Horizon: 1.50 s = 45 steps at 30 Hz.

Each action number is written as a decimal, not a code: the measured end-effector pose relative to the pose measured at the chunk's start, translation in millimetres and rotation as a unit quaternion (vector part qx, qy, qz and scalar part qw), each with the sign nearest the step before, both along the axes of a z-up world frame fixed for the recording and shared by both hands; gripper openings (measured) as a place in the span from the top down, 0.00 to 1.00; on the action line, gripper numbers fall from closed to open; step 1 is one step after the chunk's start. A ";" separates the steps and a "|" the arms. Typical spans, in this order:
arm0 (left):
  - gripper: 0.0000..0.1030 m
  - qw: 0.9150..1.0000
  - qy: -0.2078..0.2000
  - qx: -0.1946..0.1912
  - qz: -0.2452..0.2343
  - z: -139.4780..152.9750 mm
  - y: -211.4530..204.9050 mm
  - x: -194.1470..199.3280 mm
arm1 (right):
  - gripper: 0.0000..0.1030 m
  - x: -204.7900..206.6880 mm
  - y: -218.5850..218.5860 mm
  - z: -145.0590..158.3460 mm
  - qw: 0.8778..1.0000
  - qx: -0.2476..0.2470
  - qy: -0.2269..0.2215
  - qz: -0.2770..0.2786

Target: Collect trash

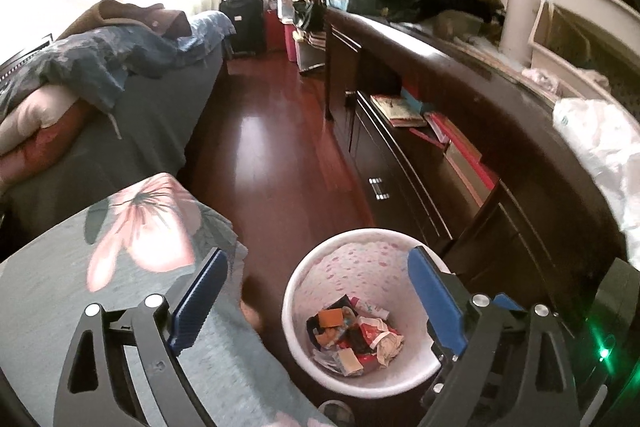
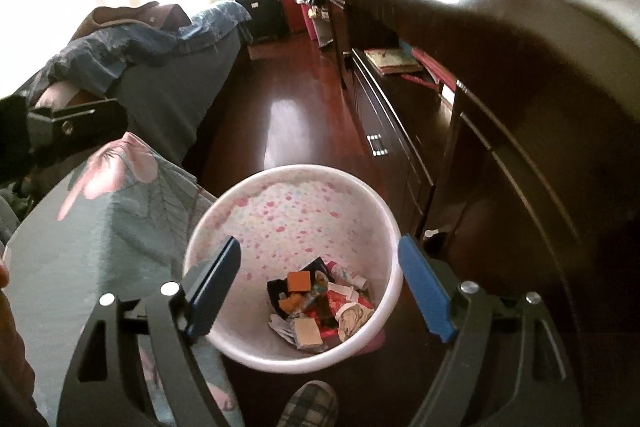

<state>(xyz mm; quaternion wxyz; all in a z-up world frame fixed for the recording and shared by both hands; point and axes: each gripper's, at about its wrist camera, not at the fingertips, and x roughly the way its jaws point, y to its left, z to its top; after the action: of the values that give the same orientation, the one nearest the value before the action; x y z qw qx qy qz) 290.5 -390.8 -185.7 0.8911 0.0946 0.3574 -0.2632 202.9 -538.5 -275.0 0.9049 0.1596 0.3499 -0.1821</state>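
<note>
A white round trash bin (image 1: 298,291) with a pink-speckled inner wall stands on the dark red wooden floor; it also shows in the right wrist view (image 2: 208,227). Crumpled wrappers and paper scraps (image 1: 352,335) lie at its bottom, seen too in the right wrist view (image 2: 320,307). My left gripper (image 1: 316,275) is open and empty, above the bin and slightly left of it. My right gripper (image 2: 320,259) is open and empty, directly over the bin's opening. A white plastic bag (image 1: 600,147) lies on the dark cabinet top at the right.
A dark wooden cabinet (image 1: 440,163) with drawers and books runs along the right. A bed with floral cover (image 1: 120,239) is at the left. A suitcase (image 1: 244,23) stands at the far end. A plaid slipper (image 2: 310,405) shows below the bin.
</note>
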 end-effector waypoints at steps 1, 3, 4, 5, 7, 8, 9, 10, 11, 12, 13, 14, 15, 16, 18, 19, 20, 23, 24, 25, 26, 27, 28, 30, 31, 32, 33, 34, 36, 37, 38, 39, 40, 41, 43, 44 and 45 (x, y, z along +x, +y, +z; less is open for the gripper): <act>0.11 1.000 -0.003 -0.002 0.002 3.7 4.3 -3.2 | 0.19 -2.6 3.1 5.5 1.000 -0.003 -0.002 0.000; 0.10 1.000 -0.010 -0.007 0.005 12.1 13.5 -9.9 | 0.16 -7.6 9.8 13.8 1.000 -0.009 -0.006 0.000; 0.10 1.000 -0.014 -0.009 0.008 17.0 18.9 -13.7 | 0.15 -10.8 14.4 19.0 1.000 -0.012 -0.009 0.001; 0.10 1.000 -0.019 -0.011 0.010 21.4 24.1 -17.2 | 0.15 -13.1 18.2 22.8 1.000 -0.015 -0.010 0.002; 0.09 0.999 -0.028 -0.014 0.016 30.0 34.5 -24.6 | 0.14 -19.3 29.0 32.7 1.000 -0.021 -0.014 0.006; 0.08 0.999 -0.032 -0.016 0.019 34.4 41.3 -28.3 | 0.13 -22.2 34.4 37.2 1.000 -0.023 -0.015 0.007; 0.07 0.999 -0.036 -0.020 0.023 39.5 50.1 -33.2 | 0.12 -26.0 40.9 42.6 0.999 -0.025 -0.019 0.010; 0.06 0.999 -0.038 -0.023 0.026 43.2 57.8 -36.5 | 0.12 -30.1 48.4 47.6 0.999 -0.028 -0.022 0.013; 0.06 0.998 -0.040 -0.027 0.031 47.3 66.9 -40.9 | 0.10 -34.4 57.5 53.3 0.999 -0.031 -0.025 0.017; 0.05 0.998 -0.041 -0.031 0.036 51.0 77.6 -46.1 | 0.08 -37.6 64.7 57.7 0.999 -0.034 -0.027 0.020; 0.04 0.998 -0.044 -0.035 0.042 53.8 89.2 -52.4 | 0.08 -41.2 74.2 62.8 0.999 -0.037 -0.031 0.025; 0.04 0.997 -0.047 -0.037 0.048 56.7 100.2 -57.8 | 0.07 -45.1 82.9 67.4 0.998 -0.039 -0.035 0.031; 0.04 0.996 -0.053 -0.036 0.058 59.8 114.2 -64.8 | 0.06 -49.3 94.1 72.9 0.998 -0.042 -0.039 0.038; 0.04 0.995 -0.058 -0.035 0.067 63.3 125.2 -71.3 | 0.06 -52.4 105.8 78.8 0.997 -0.045 -0.042 0.045; 0.04 0.993 -0.068 -0.036 0.087 67.7 152.1 -85.9 | 0.04 -61.8 128.9 88.0 0.996 -0.050 -0.052 0.061; 0.04 0.992 -0.072 -0.035 0.099 70.2 166.1 -93.3 | 0.04 -66.7 141.1 92.6 0.995 -0.052 -0.058 0.070; 0.04 0.990 -0.076 -0.037 0.112 73.4 181.2 -101.1 | 0.04 -71.4 152.3 96.2 0.994 -0.054 -0.062 0.078; 0.04 0.984 -0.087 -0.048 0.149 80.8 222.7 -121.7 | 0.04 -87.7 191.9 110.0 0.989 -0.059 -0.079 0.108; 0.04 0.981 -0.090 -0.052 0.162 83.1 238.1 -129.2 | 0.04 -93.0 203.7 113.8 0.988 -0.061 -0.083 0.117; 0.04 0.979 -0.094 -0.055 0.174 85.4 252.4 -136.3 | 0.04 -98.1 213.5 117.9 0.986 -0.063 -0.088 0.126; 0.04 0.976 -0.098 -0.056 0.184 87.9 264.7 -142.9 | 0.04 -103.2 222.5 121.6 0.985 -0.066 -0.093 0.133; 0.04 0.973 -0.105 -0.058 0.195 91.1 277.9 -150.5 | 0.04 -109.1 234.5 126.2 0.982 -0.071 -0.100 0.140; 0.04 0.970 -0.114 -0.058 0.209 94.5 290.2 -157.9 | 0.04 -114.4 245.6 130.9 0.980 -0.077 -0.106 0.148; 0.04 0.961 -0.130 -0.058 0.237 101.5 313.7 -174.8 | 0.04 -125.1 267.7 141.4 0.975 -0.091 -0.122 0.162; 0.04 0.958 -0.137 -0.061 0.245 104.9 322.6 -182.9 | 0.04 -129.5 276.8 145.8 0.973 -0.094 -0.128 0.169; 0.04 0.955 -0.143 -0.065 0.253 108.0 331.5 -190.4 | 0.04 -134.2 287.6 151.0 0.969 -0.097 -0.136 0.180; 0.04 0.952 -0.147 -0.067 0.260 110.4 340.5 -197.7 | 0.04 -136.8 293.5 154.5 0.967 -0.097 -0.141 0.187; 0.04 0.950 -0.151 -0.069 0.266 112.8 348.4 -204.6 | 0.04 -141.3 303.1 158.7 0.965 -0.098 -0.147 0.196; 0.04 0.945 -0.159 -0.069 0.276 116.3 361.3 -217.1 | 0.04 -146.2 317.8 165.7 0.960 -0.100 -0.156 0.211; 0.04 0.942 -0.164 -0.068 0.284 117.7 367.7 -223.3 | 0.04 -147.9 323.3 169.1 0.958 -0.102 -0.159 0.215; 0.04 0.940 -0.167 -0.069 0.290 118.7 374.3 -229.0 | 0.04 -150.1 331.2 172.8 0.956 -0.105 -0.162 0.222; 0.04 0.938 -0.170 -0.070 0.295 120.0 379.6 -233.6 | 0.04 -152.1 336.2 175.1 0.954 -0.106 -0.164 0.226; 0.04 0.935 -0.175 -0.072 0.299 121.3 385.5 -238.5 | 0.04 -154.5 341.9 178.3 0.952 -0.109 -0.167 0.231; 0.04 0.934 -0.177 -0.074 0.302 122.1 390.7 -241.9 | 0.03 -155.8 345.5 181.2 0.951 -0.111 -0.170 0.235; 0.04 0.930 -0.180 -0.079 0.310 123.2 401.3 -247.5 | 0.03 -160.4 355.0 187.1 0.948 -0.116 -0.178 0.239; 0.04 0.929 -0.181 -0.082 0.312 123.6 406.5 -249.9 | 0.03 -162.8 359.3 190.0 0.946 -0.117 -0.182 0.242; 0.04 0.928 -0.181 -0.083 0.314 123.7 409.4 -250.6 | 0.03 -164.3 360.1 190.9 0.945 -0.117 -0.185 0.243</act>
<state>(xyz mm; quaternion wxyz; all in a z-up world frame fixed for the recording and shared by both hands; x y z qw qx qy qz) 39.8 18.6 -62.0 0.9823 -0.0509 0.1788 0.0228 38.6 -178.4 -84.1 0.9828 -0.0061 0.1810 0.0366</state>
